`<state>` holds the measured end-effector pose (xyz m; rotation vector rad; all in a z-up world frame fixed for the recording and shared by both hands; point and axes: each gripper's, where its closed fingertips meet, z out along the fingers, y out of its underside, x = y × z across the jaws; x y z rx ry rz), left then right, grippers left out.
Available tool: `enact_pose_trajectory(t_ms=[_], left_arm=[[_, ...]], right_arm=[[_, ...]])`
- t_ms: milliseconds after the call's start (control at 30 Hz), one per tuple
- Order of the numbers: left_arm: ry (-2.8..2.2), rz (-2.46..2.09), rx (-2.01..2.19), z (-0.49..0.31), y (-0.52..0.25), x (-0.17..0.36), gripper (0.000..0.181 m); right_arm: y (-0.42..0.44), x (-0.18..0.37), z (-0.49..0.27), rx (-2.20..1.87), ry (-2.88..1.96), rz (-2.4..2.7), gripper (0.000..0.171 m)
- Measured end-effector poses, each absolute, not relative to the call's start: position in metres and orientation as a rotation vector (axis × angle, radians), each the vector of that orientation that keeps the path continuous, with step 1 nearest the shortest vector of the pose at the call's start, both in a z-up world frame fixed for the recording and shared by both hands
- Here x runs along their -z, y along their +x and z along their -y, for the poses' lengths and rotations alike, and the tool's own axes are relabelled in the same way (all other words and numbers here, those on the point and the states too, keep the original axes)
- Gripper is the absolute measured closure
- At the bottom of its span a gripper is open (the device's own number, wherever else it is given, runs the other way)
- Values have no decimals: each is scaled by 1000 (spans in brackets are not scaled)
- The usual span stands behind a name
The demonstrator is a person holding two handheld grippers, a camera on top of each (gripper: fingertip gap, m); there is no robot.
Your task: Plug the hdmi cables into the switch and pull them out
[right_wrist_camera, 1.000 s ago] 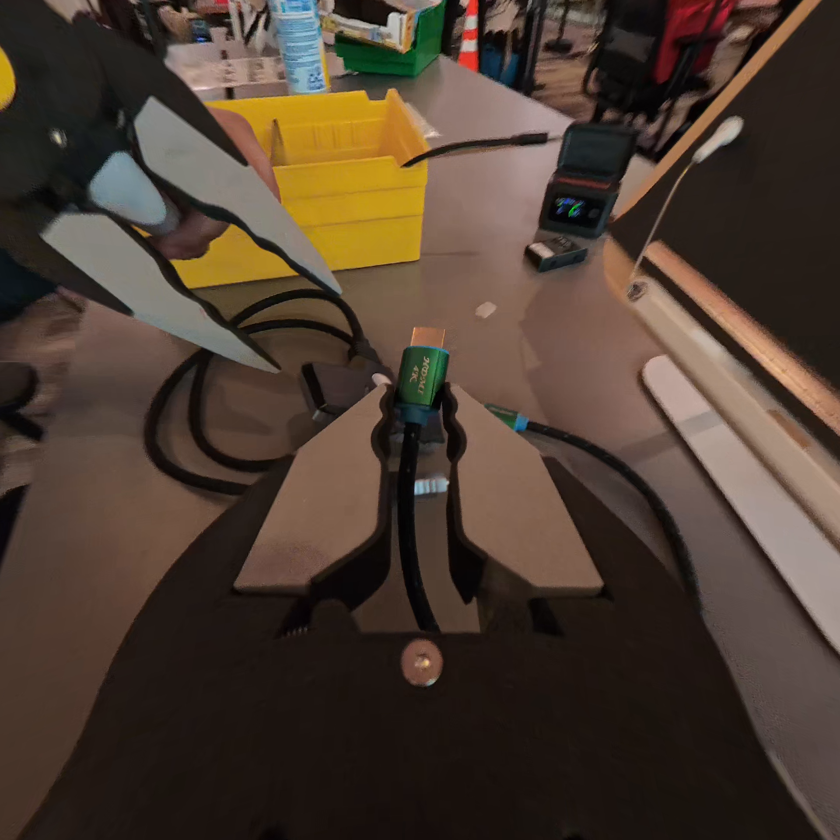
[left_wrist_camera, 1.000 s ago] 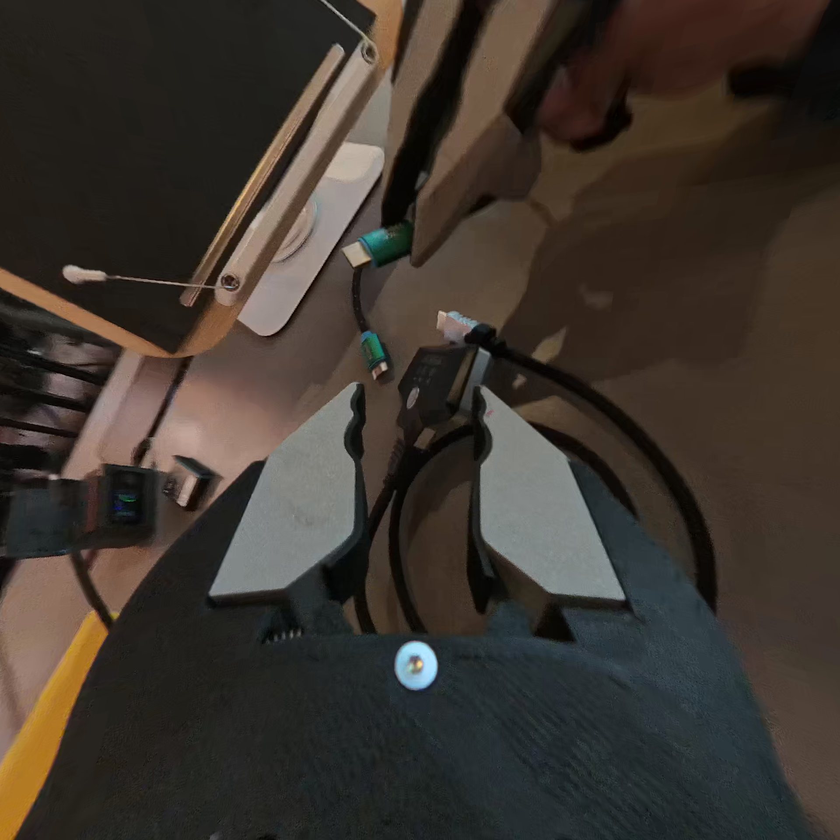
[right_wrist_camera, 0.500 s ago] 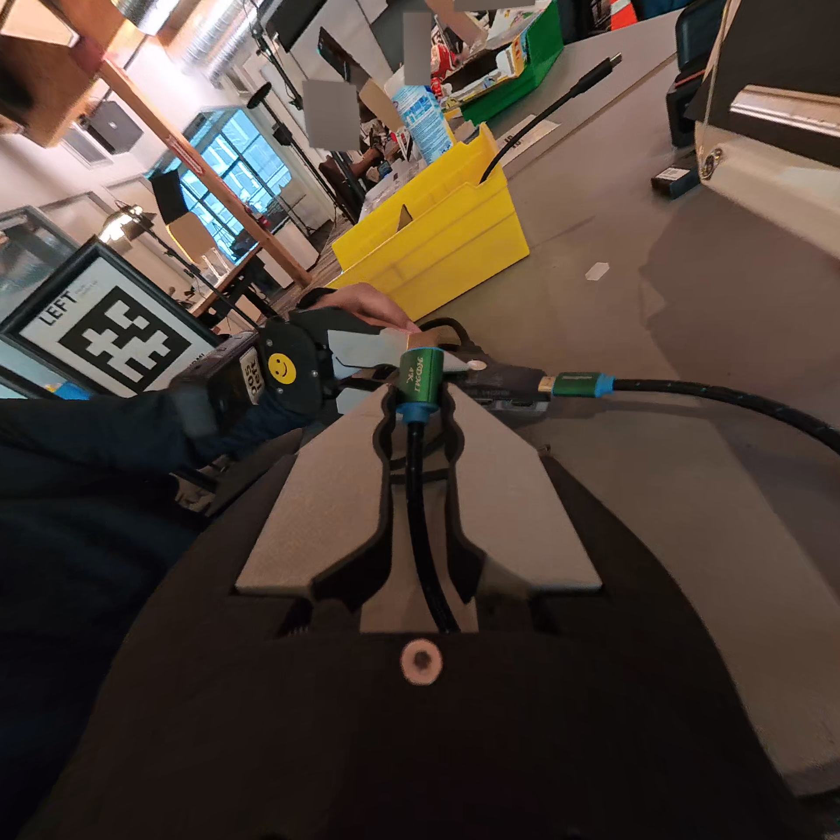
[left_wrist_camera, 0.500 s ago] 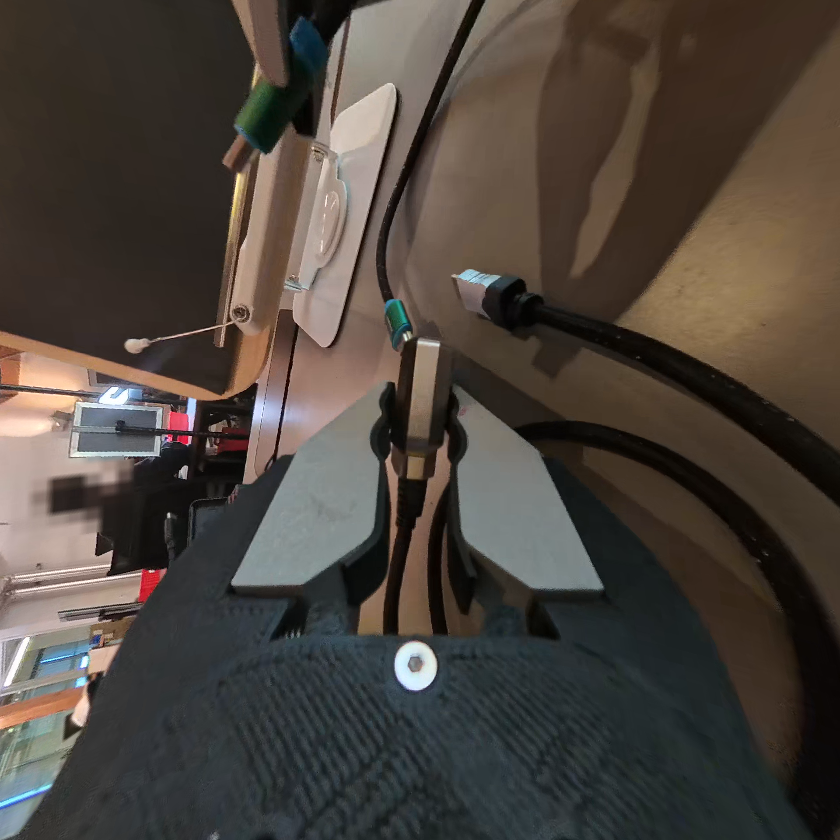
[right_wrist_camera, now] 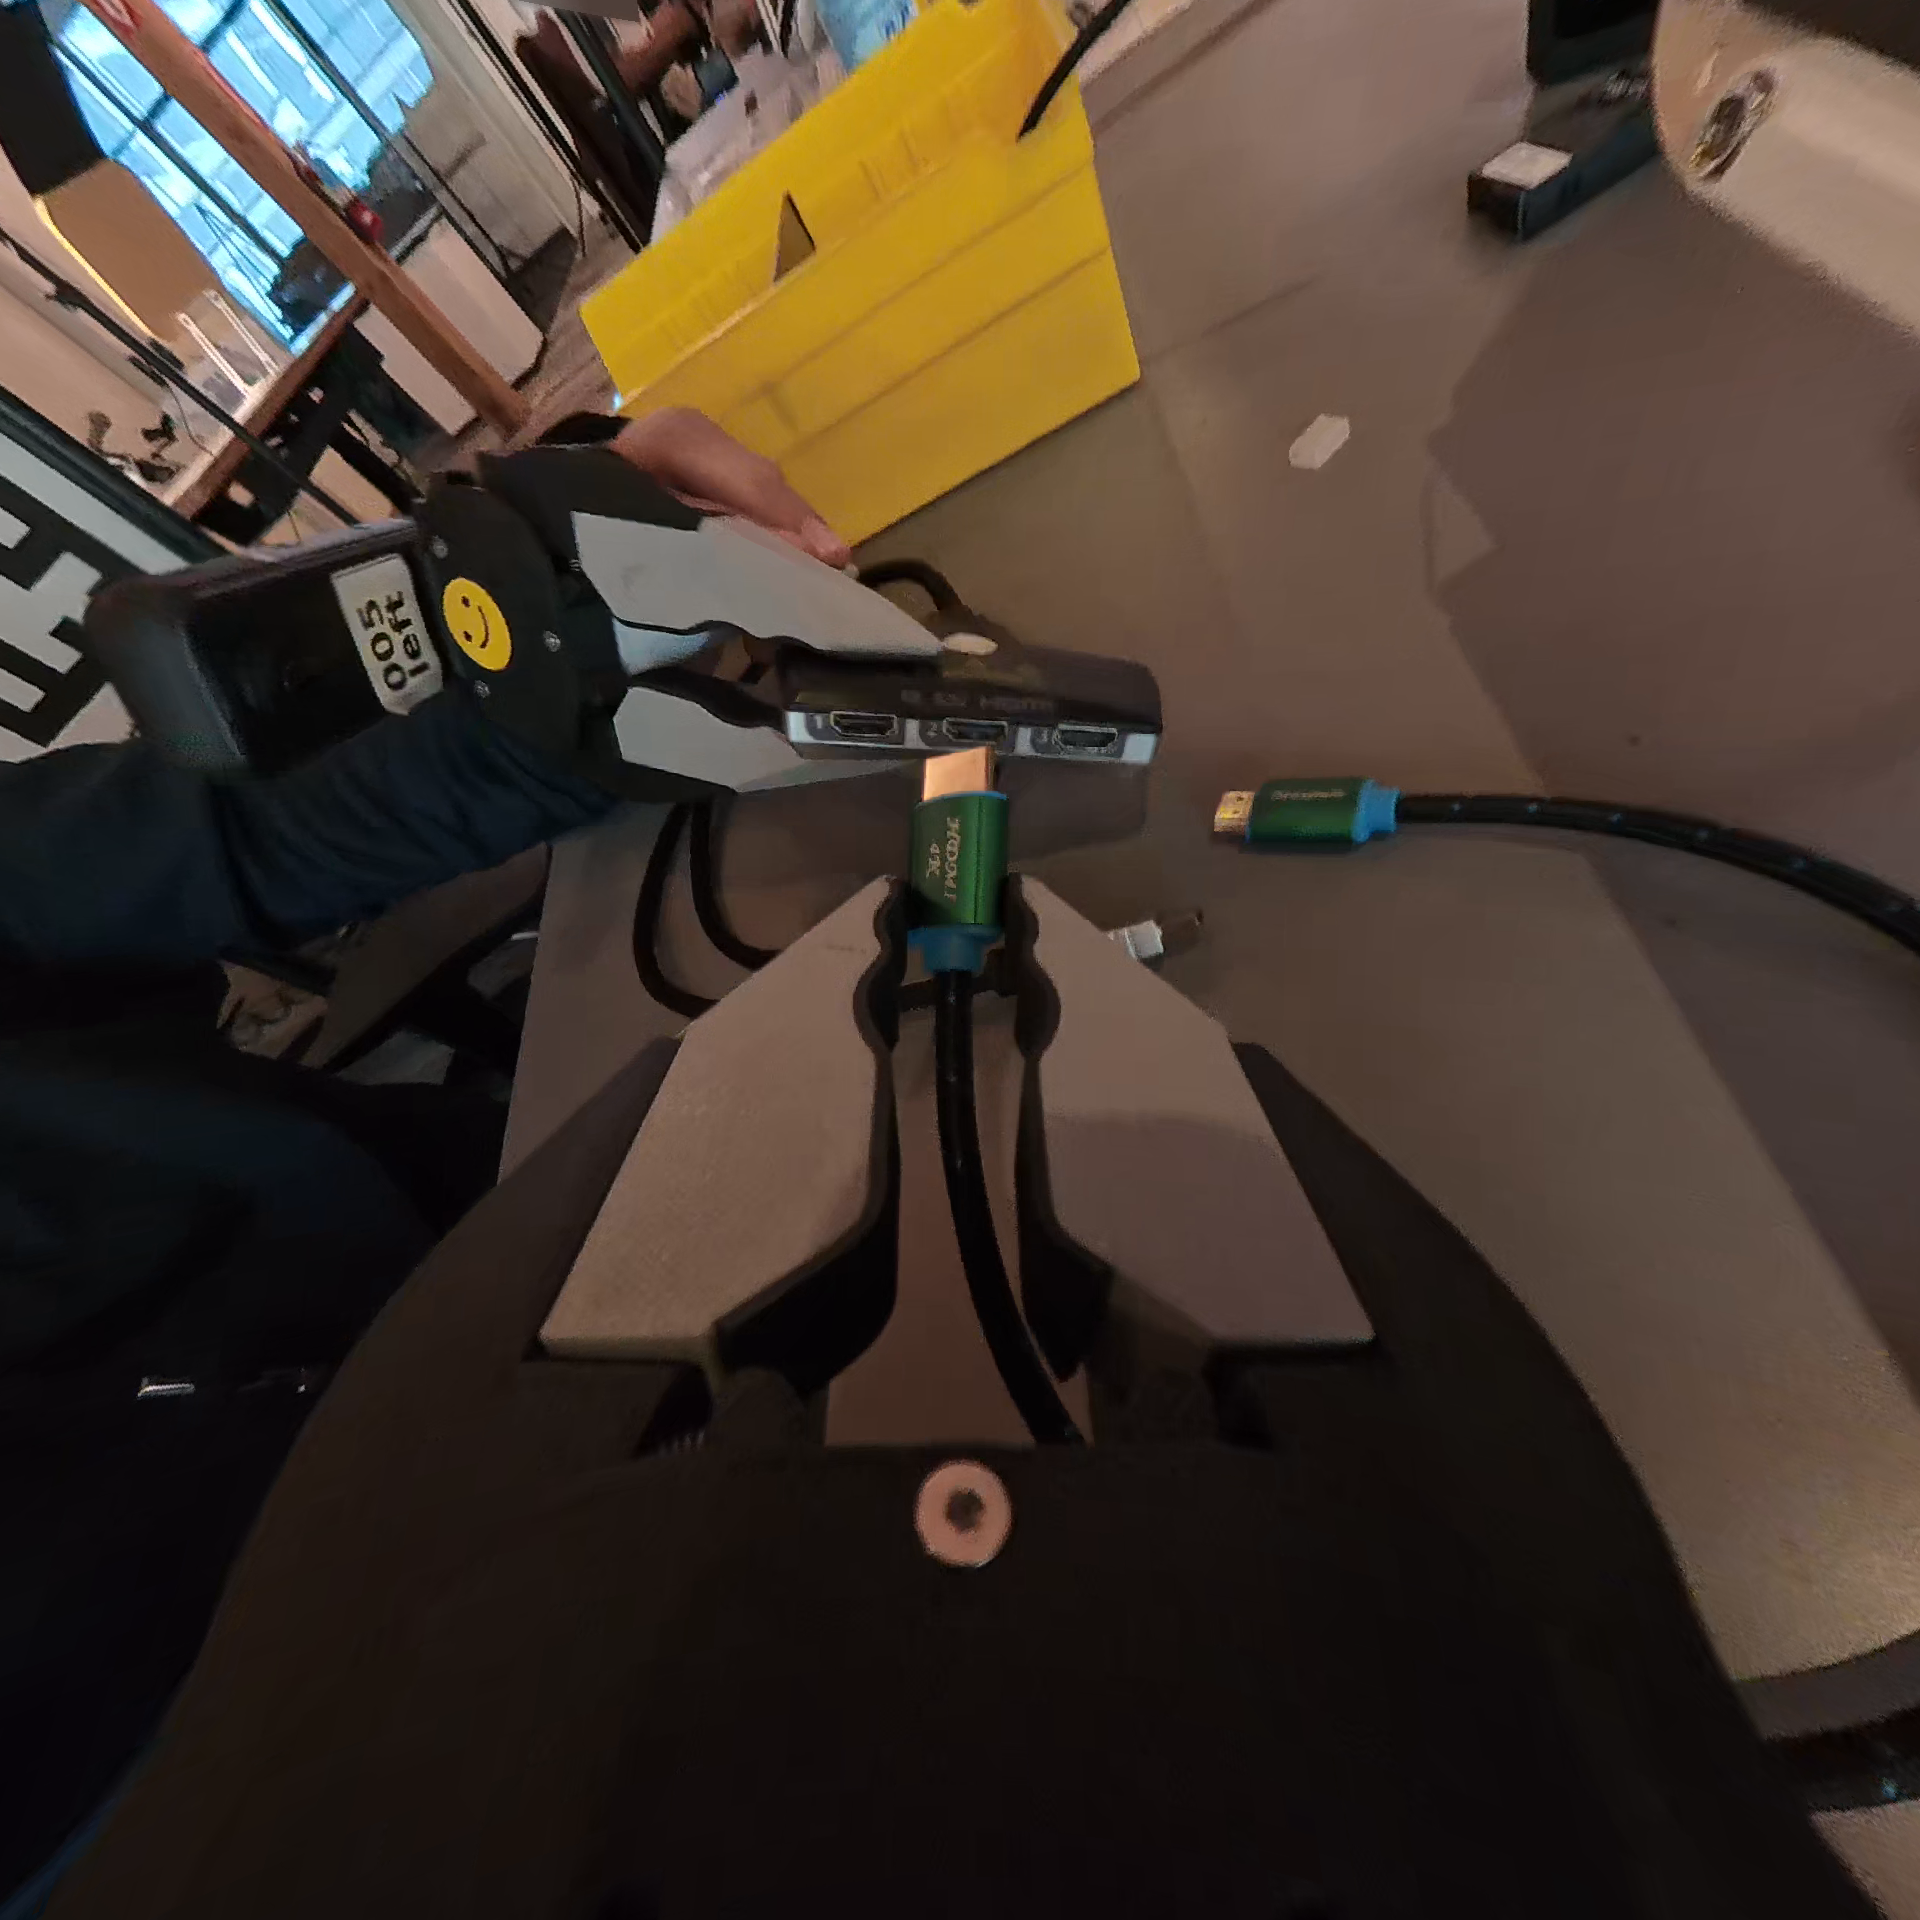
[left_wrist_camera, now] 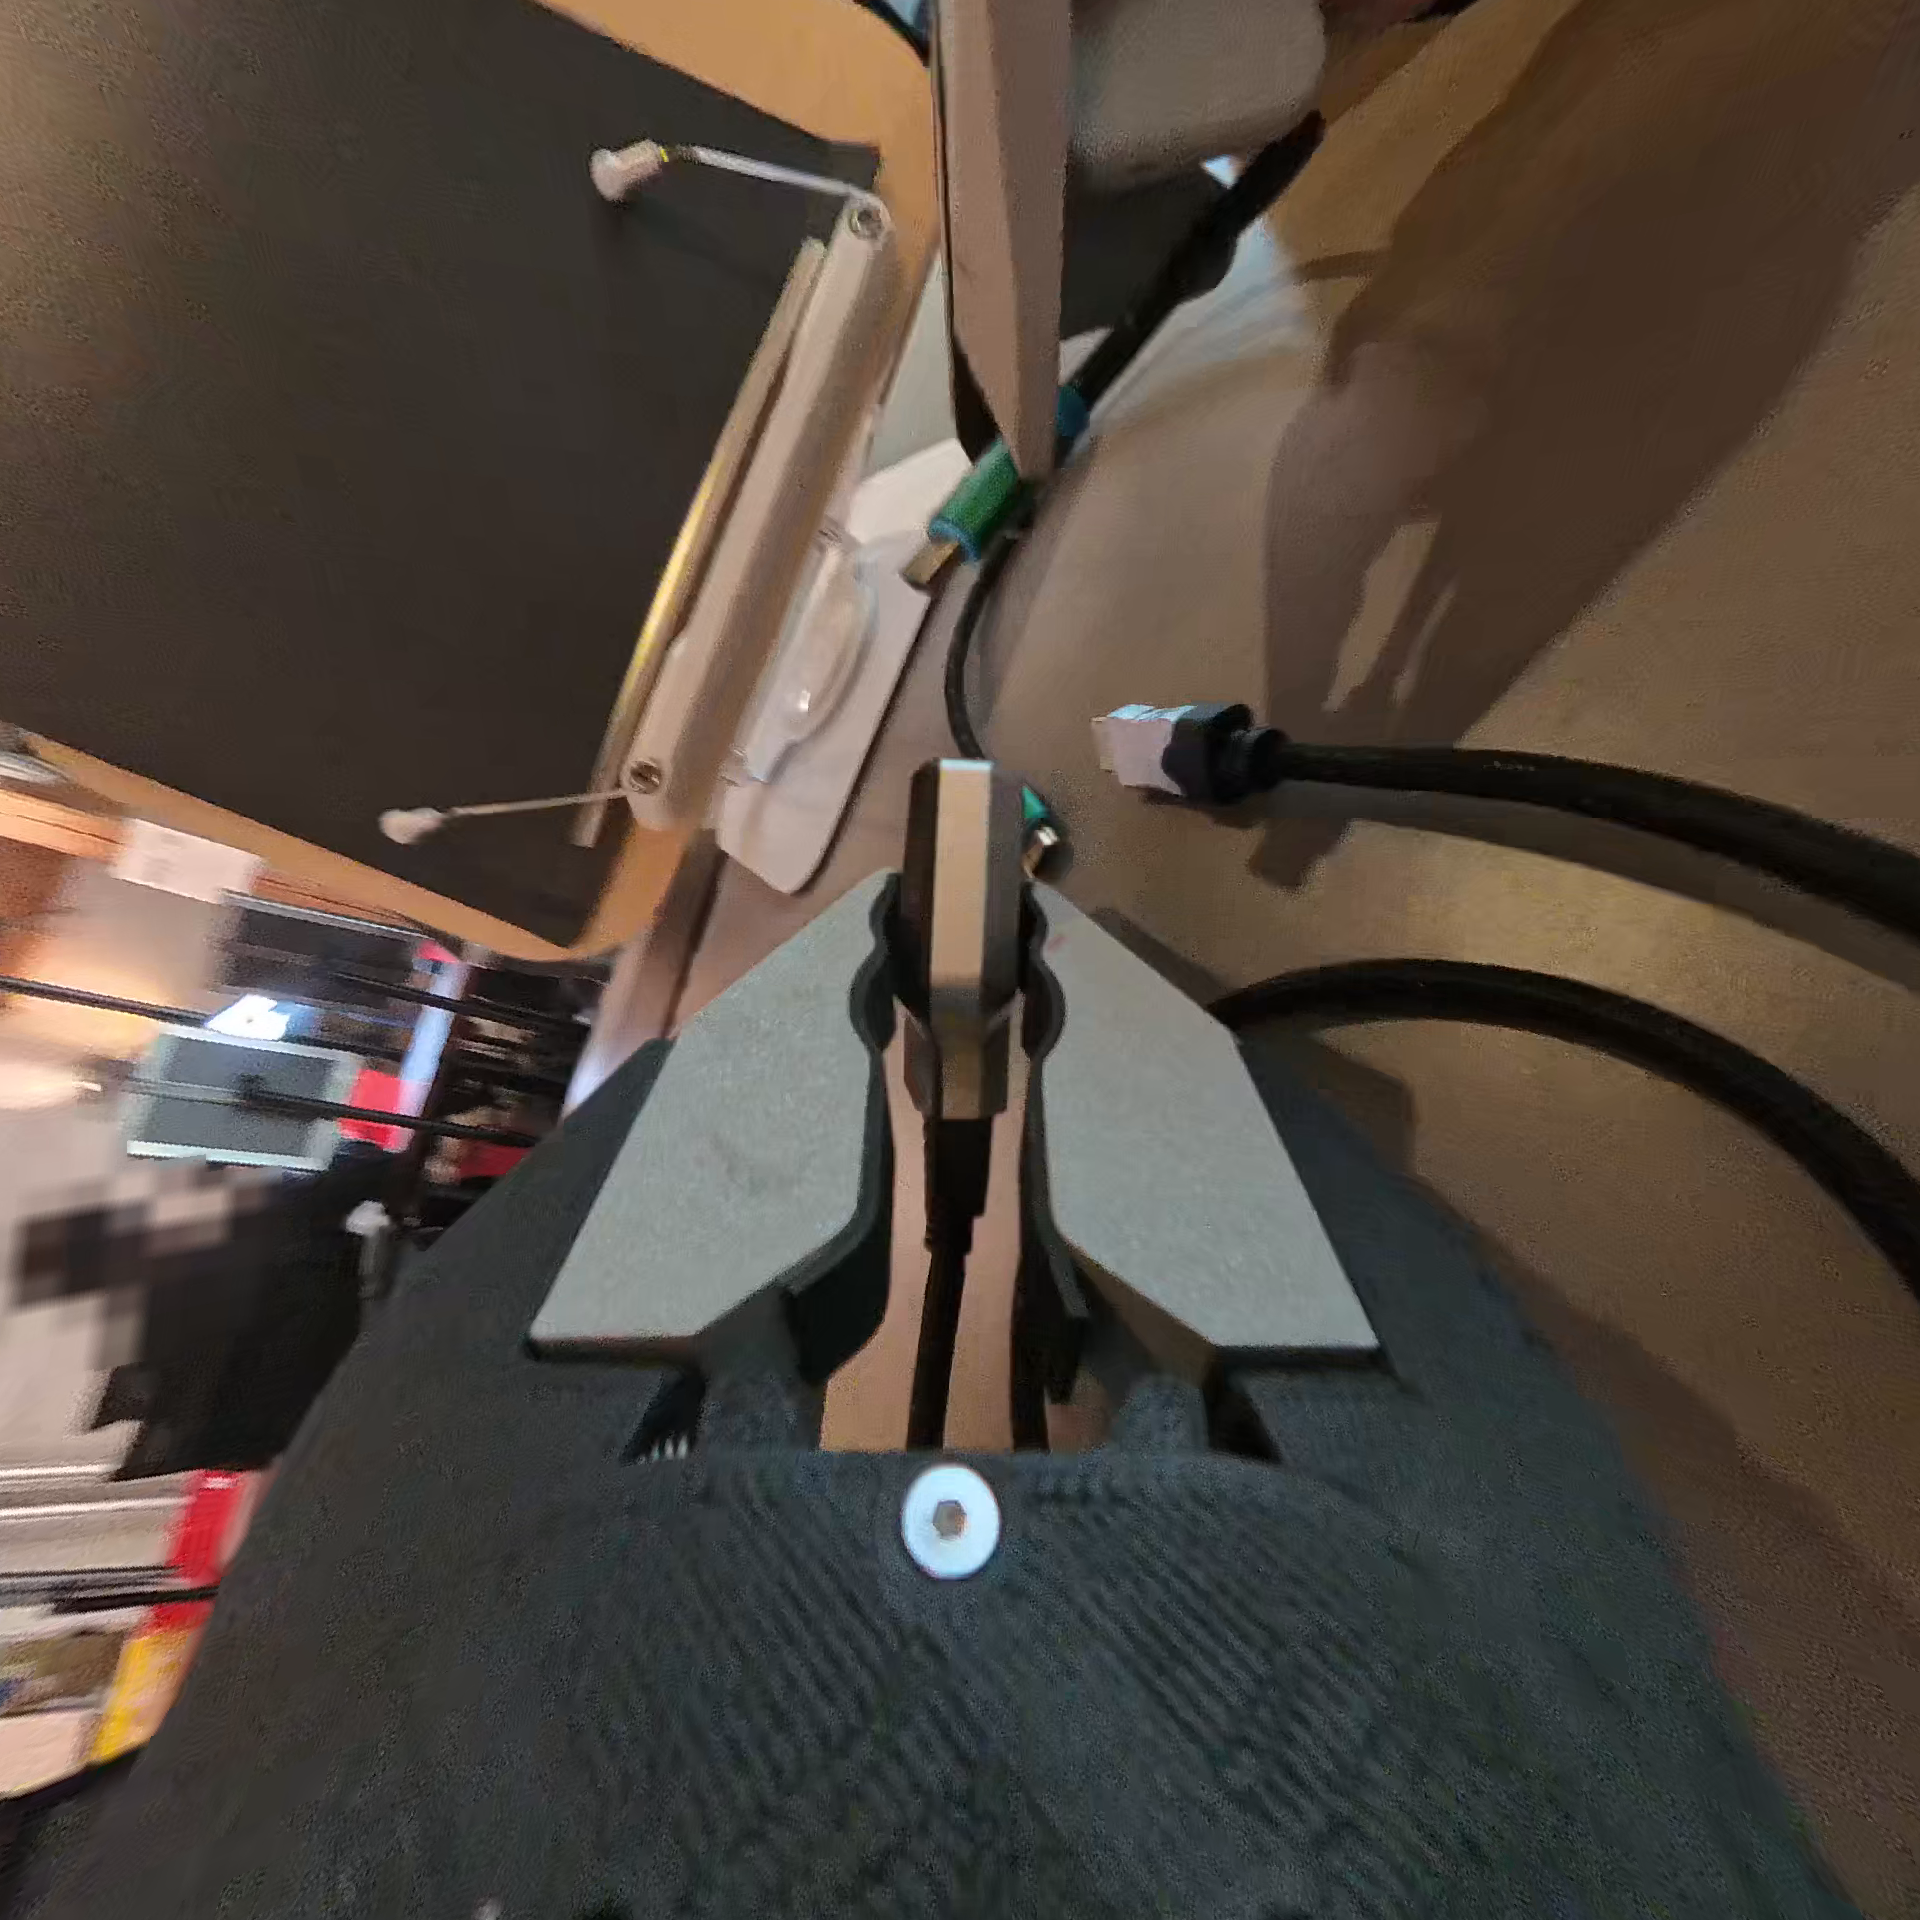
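Pinching the green plug (right_wrist_camera: 958,869) upright, the right gripper (right_wrist_camera: 956,914) aims it just under the middle port of the switch (right_wrist_camera: 971,704), clamped crosswise off the table by the left gripper (right_wrist_camera: 769,691).

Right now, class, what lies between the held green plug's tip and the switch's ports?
Nothing: in the right wrist view the green plug points at the switch across a bare gap.

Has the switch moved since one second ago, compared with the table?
Yes. The switch lay on the table beside the black cable; now the left tongs hold it raised, ports facing the green plug in the right tongs.
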<state>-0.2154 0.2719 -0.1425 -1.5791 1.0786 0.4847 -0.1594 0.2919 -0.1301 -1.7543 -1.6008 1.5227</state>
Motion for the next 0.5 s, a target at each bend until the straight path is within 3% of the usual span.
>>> enact_pose_trajectory(t_ms=[300,500], left_arm=[[-1175,-1186,-944,-263,-203,124,163],[-1020,-1279,-1024,-249,-192,129,163]], right_arm=[[-159,150,-267,-1558,-1870,1738,158],[-154,139,-256,-1732,-1854,1742,159]])
